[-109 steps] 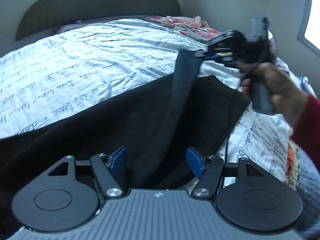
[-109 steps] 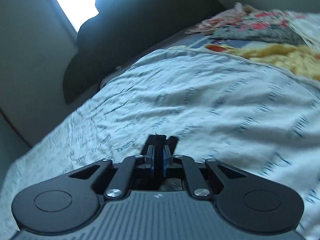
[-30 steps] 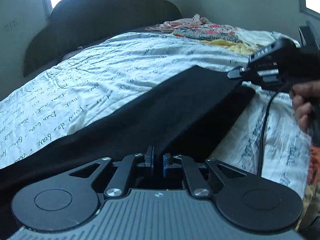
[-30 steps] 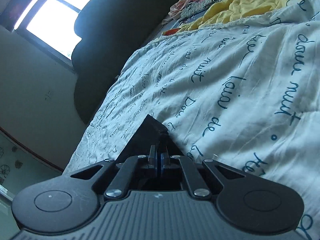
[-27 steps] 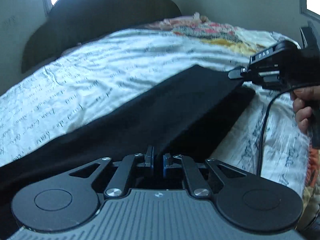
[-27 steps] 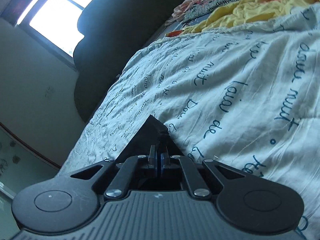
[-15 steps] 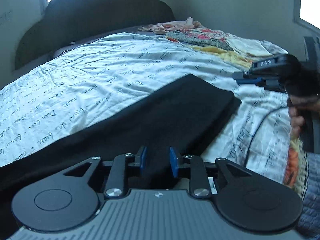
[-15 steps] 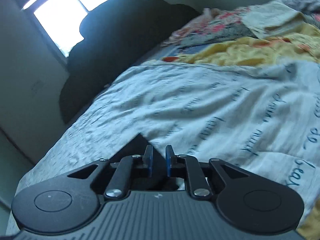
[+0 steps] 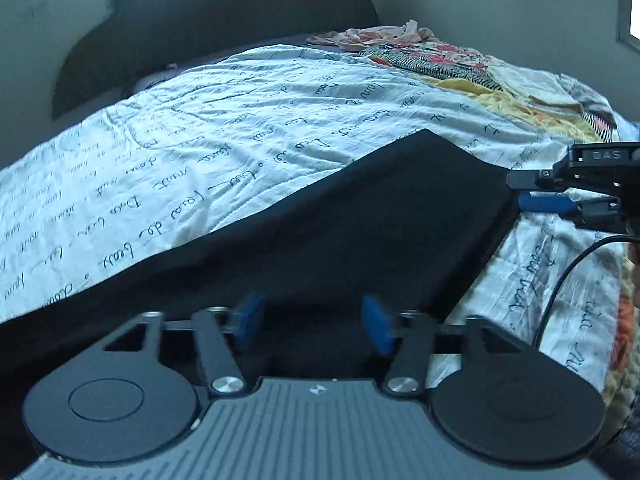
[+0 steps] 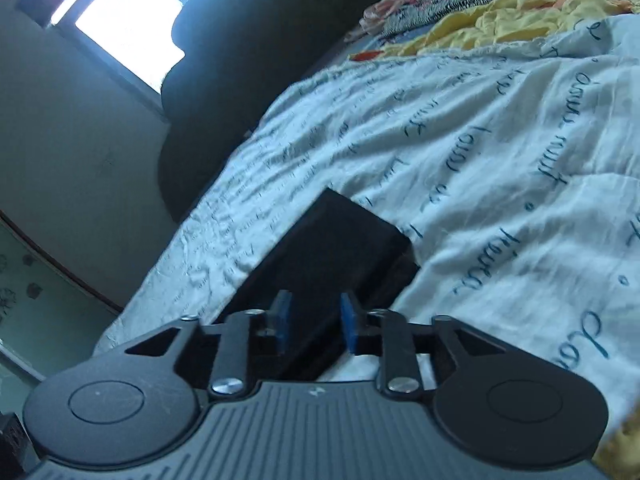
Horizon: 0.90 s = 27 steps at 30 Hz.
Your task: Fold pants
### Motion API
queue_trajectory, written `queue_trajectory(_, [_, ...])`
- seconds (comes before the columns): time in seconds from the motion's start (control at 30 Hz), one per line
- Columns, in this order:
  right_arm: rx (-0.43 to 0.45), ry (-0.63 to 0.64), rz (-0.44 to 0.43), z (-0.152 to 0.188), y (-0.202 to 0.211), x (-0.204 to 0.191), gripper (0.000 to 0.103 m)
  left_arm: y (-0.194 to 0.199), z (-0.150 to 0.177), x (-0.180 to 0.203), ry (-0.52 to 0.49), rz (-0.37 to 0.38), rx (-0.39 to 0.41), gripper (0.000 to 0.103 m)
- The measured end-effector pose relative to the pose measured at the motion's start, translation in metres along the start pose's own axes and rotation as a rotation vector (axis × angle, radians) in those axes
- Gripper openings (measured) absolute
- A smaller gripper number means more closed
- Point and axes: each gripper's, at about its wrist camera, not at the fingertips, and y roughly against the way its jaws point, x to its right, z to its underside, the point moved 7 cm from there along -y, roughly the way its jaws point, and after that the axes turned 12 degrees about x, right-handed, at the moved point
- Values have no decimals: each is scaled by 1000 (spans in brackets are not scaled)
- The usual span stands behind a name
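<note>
**Pants lying folded, both grippers letting go**

A bed (image 9: pixel 240 128) under a white quilt with script lettering is filling both views, a dark headboard (image 9: pixel 224 12) standing behind it. The black pants (image 9: pixel 360 232) are lying flat across the quilt (one layer doubled over another, edges nearly matching). The left gripper (image 9: pixel 312 322) is hanging over the near edge, jaws opening, pads clear of the cloth. The right gripper (image 10: pixel 314 322) is sitting at the far corner, jaws opening too, gripping nothing.
</note>
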Motion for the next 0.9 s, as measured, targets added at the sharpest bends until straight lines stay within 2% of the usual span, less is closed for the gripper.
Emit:
queue_trajectory(0.07, [-24, -19, -1, 6, 3, 4, 48, 0, 1, 1, 2, -14, -6, 62])
queue_trajectory(0.13, [-27, -32, -15, 11, 4, 5, 48, 2, -2, 0, 21, -13, 7, 66])
queue_trajectory(0.17, [-33, -31, -13, 14, 2, 5, 48, 2, -3, -1, 26, -22, 6, 72])
queue_trajectory(0.3, [-44, -68, -42, 23, -8, 1, 47, -2, -5, -14, 18, -109, 3, 79])
queue_trajectory(0.37, [-33, -79, -57, 24, -16, -3, 48, -4, -6, -22, 37, -144, -8, 79])
queue_trajectory(0.5, [2, -93, -62, 21, -32, -5, 48, -4, -10, -34, 82, -165, -21, 82])
queue_trajectory(0.7, [24, -100, -62, 17, -45, -7, 48, -7, -9, -46, 69, -246, -30, 85])
queue_trajectory(0.9, [29, -107, -57, 12, -54, -7, 47, -9, -7, -53, 71, -275, -41, 85])
